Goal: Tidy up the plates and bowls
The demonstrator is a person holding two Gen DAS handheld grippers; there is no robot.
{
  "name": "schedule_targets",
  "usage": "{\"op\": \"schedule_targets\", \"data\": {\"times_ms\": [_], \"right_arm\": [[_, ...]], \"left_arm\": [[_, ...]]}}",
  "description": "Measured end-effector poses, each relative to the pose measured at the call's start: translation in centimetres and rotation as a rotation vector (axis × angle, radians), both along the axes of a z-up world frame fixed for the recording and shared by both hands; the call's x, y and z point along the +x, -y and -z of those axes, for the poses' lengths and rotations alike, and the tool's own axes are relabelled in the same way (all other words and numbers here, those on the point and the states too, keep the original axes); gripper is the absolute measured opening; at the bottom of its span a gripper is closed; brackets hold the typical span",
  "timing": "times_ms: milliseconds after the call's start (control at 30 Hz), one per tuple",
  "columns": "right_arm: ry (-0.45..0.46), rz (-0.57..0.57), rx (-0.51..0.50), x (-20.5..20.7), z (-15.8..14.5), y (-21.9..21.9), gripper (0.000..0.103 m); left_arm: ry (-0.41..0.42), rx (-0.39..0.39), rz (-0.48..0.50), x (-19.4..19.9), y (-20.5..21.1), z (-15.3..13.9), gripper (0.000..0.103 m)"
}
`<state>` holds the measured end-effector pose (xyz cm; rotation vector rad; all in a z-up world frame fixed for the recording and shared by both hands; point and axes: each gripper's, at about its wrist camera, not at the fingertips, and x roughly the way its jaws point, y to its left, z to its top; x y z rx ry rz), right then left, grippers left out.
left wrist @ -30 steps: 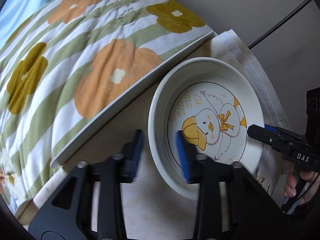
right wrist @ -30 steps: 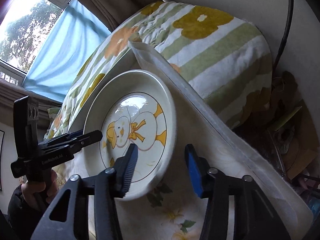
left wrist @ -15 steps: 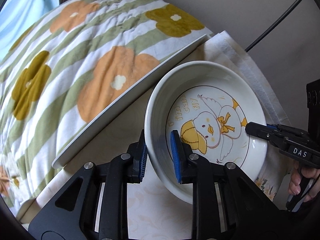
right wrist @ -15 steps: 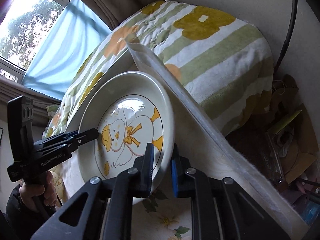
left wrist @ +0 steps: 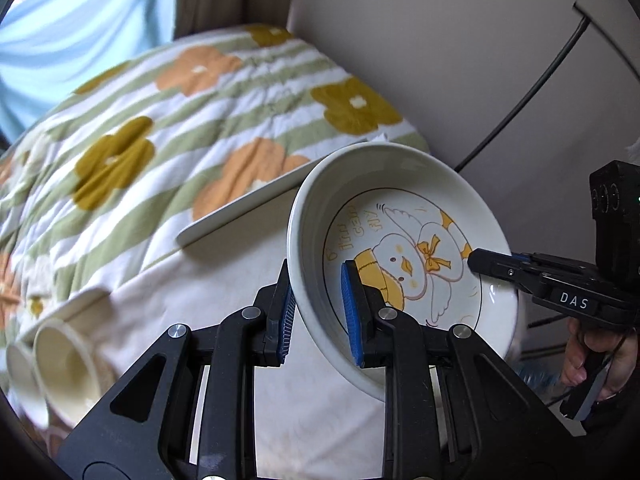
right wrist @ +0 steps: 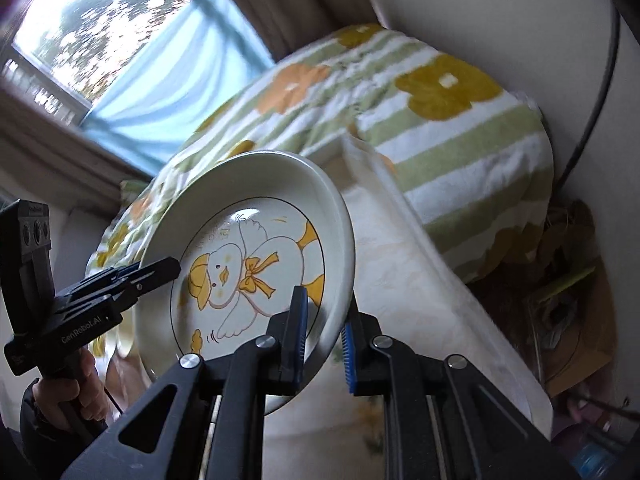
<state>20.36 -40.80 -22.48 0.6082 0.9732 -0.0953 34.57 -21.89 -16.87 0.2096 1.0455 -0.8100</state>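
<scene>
A white deep plate with a yellow duck drawing (left wrist: 404, 256) is held in the air, tilted, above the cloth-covered table (left wrist: 224, 280). My left gripper (left wrist: 320, 312) is shut on its left rim. My right gripper (right wrist: 326, 338) is shut on the opposite rim of the same plate (right wrist: 248, 264); it also shows in the left wrist view (left wrist: 492, 266). The left gripper shows in the right wrist view (right wrist: 160, 270). Two cream bowls (left wrist: 64, 356) lie on their sides at the table's lower left.
A white flat tray edge (left wrist: 244, 208) lies at the table's far side, against a flower-patterned blanket (left wrist: 180, 120). A wall with a black cable (left wrist: 532, 84) is at the right. A window with a blue curtain (right wrist: 168, 68) is behind. Clutter (right wrist: 568, 292) sits right of the table.
Both grippers closed on the plate's rims, then lifted it off the table and tilted it. The bowls came into the left wrist view.
</scene>
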Motion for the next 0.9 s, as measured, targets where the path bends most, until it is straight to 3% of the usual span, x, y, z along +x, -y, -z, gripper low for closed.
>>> {"op": "schedule_targets", "data": {"times_ms": [200, 367, 633, 900], "right_arm": [[0.037, -0.080, -0.008, -2.9, -3.1, -3.7, 0.014], [0.045, -0.160, -0.028, -5.3, -4.1, -7.4, 0.014], [0.042, -0.313, -0.010, -6.5, -2.4, -12.4, 0.014], [0.023, -0.456, 0.007, -5.7, 1.0, -18.2, 0.015]], "left_arm": [[0.033, -0.038, -0.083, -5.5, -6.3, -3.3, 0.019], [0.026, -0.041, -0.159, -9.7, -11.2, -3.5, 0.019], [-0.004, -0.033, -0.344, -15.2, -18.3, -1.0, 0.020], [-0.060, -0.032, -0.511, -18.0, -25.1, 3.7, 0.020]]}}
